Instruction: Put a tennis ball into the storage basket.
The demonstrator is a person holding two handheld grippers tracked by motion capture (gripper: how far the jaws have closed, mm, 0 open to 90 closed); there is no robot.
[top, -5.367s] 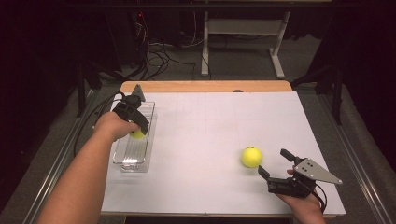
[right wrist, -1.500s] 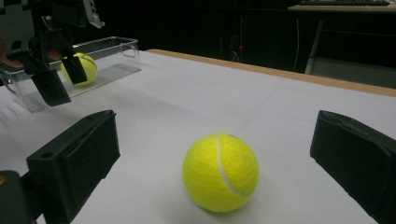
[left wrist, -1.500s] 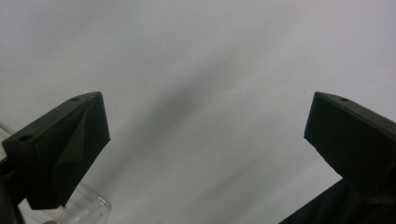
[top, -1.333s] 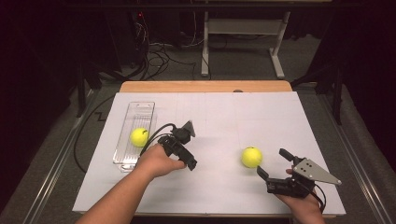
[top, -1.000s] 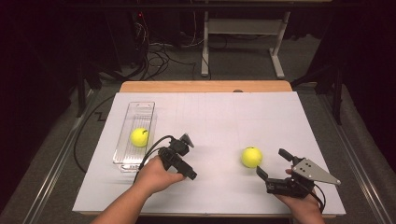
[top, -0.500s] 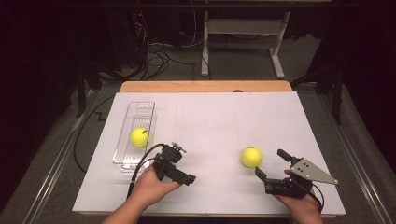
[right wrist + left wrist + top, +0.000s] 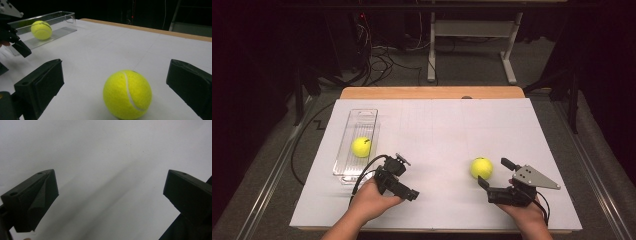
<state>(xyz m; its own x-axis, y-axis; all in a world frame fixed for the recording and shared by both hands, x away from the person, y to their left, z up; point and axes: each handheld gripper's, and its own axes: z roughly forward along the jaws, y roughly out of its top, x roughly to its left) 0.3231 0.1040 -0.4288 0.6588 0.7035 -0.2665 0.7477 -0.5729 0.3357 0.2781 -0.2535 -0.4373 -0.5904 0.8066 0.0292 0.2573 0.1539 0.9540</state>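
A yellow tennis ball (image 7: 361, 146) lies in a clear plastic tray (image 7: 362, 116) at the table's left; in the right gripper view the same ball (image 7: 41, 30) and tray (image 7: 65, 14) sit far left. My left gripper (image 7: 408, 177) is open and empty over bare white table (image 7: 105, 150), near the front and just right of the tray. In the left gripper view, that gripper (image 7: 110, 187) has its jaws wide apart. A second tennis ball (image 7: 481, 168) rests on the table at the front right. My right gripper (image 7: 493, 173) stands open just behind it, and the ball (image 7: 127, 93) lies between the jaws, untouched.
The table (image 7: 442, 125) has a white cover with a wooden edge at the far side. Beyond it on the floor are cables (image 7: 382, 55) and a white frame stand (image 7: 472, 35). My left gripper (image 7: 13, 37) shows at the left of the right gripper view.
My left gripper has left the ball in the tray and drawn back to the near middle-left of the table. My right gripper has stayed almost still behind the second ball.
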